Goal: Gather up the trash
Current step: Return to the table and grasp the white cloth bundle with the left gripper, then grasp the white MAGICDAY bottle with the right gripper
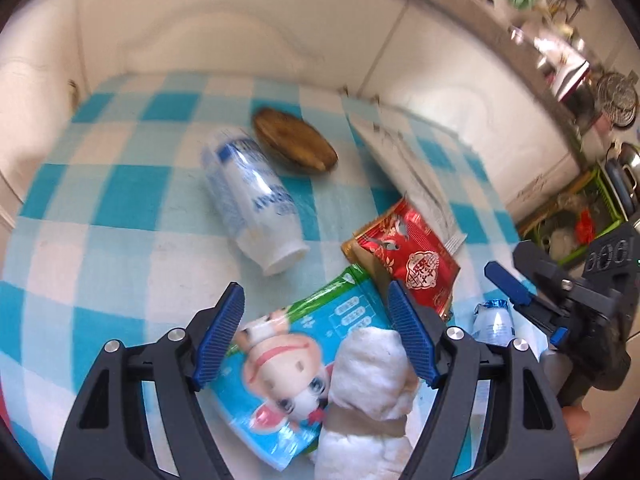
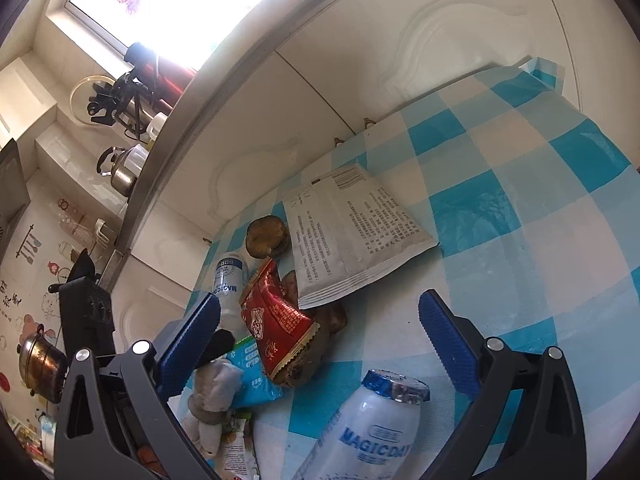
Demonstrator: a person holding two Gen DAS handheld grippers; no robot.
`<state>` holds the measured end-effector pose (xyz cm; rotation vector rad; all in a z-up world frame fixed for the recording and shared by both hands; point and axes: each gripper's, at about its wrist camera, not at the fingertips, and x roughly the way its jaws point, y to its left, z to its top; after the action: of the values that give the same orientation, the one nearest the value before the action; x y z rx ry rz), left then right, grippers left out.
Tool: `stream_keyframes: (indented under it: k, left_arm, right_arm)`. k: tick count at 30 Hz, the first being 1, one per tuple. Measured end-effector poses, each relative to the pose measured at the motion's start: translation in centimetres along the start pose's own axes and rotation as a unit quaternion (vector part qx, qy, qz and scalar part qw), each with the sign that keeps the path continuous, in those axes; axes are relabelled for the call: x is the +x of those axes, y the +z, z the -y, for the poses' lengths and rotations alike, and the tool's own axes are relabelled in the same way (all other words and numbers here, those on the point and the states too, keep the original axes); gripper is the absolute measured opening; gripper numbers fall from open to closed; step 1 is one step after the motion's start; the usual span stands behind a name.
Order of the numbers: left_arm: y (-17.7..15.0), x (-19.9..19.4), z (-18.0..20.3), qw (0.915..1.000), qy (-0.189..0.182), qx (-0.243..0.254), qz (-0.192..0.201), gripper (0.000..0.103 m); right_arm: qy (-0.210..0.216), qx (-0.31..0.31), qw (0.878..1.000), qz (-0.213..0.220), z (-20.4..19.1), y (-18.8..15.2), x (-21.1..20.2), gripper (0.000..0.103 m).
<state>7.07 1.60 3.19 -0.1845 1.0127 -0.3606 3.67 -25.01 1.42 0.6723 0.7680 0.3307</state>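
Note:
Trash lies on a blue-and-white checked cloth (image 1: 132, 200). My left gripper (image 1: 316, 292) hangs open over a blue-green packet with a cartoon cow (image 1: 280, 360) and a white taped wad (image 1: 368, 380); the wad sits close by the right pad. Beyond lie a red sachet (image 1: 412, 264), a white bottle on its side (image 1: 256, 200), a brown mushroom (image 1: 296, 140) and a printed leaflet (image 1: 400, 152). My right gripper (image 2: 322, 308) is open, with a small foil-capped bottle (image 2: 376, 420) lying between its fingers, untouched. It also shows at the right in the left wrist view (image 1: 516, 312).
White cabinet doors (image 2: 320, 100) rise behind the cloth under a steel counter edge (image 2: 192, 92). A kettle (image 2: 120, 168) and pots stand on the counter. A green rack (image 1: 576, 224) sits to the right. Another brown lump (image 2: 320, 340) lies under the red sachet (image 2: 276, 320).

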Motion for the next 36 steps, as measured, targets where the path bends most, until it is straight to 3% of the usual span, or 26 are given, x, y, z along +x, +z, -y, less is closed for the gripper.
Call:
stream_keyframes:
  k: [5, 14, 18, 22, 24, 28, 30, 31, 32, 36]
  left_arm:
    - [-2.9, -4.4, 1.5, 0.9975, 0.008, 0.051, 0.047, 0.077]
    - [-7.1, -4.4, 5.4, 0.9887, 0.028, 0.141, 0.043, 0.076]
    - [-7.3, -3.2, 5.6, 0.9869, 0.058, 0.145, 0.042, 0.060]
    - [-7.5, -2.8, 5.7, 0.9853, 0.071, 0.147, 0.049, 0.055]
    - [-7.4, -3.0, 5.7, 0.9864, 0.069, 0.140, 0.052, 0.047]
    - [-7.6, -3.1, 5.6, 0.9879, 0.059, 0.134, 0.050, 0.044]
    - [-7.8, -3.4, 5.5, 0.9882, 0.058, 0.131, 0.054, 0.043]
    - [-7.8, -3.4, 5.4, 0.9888, 0.056, 0.127, 0.055, 0.043]
    - [-7.9, -3.6, 5.2, 0.9896, 0.054, 0.121, 0.056, 0.042]
    - [-8.3, -4.7, 4.8, 0.9907, 0.042, 0.110, 0.067, 0.042]
  right_arm:
    - [-0.039, -0.014, 0.999, 0.001, 0.3, -0.5, -0.7, 0.098]
    - [-0.087, -0.034, 0.996, -0.001, 0.8, -2.3, -3.4, 0.098]
    - [-0.103, -0.042, 0.994, -0.005, 0.9, -3.8, -4.5, 0.098]
    - [-0.116, -0.061, 0.991, -0.014, 0.5, -5.4, -5.0, 0.098]
    - [-0.121, -0.076, 0.990, -0.006, 0.0, -6.0, -5.4, 0.098]
    - [-0.137, -0.097, 0.986, -0.013, -0.7, -6.5, -5.3, 0.096]
    - [-0.138, -0.098, 0.985, -0.015, -0.7, -6.6, -5.2, 0.090]
    - [-0.138, -0.096, 0.986, -0.016, -0.6, -6.6, -5.2, 0.083]
    - [-0.138, -0.093, 0.986, -0.019, -0.5, -6.6, -5.1, 0.068]
    - [-0.138, -0.085, 0.986, -0.028, -0.3, -6.6, -4.9, 0.061]
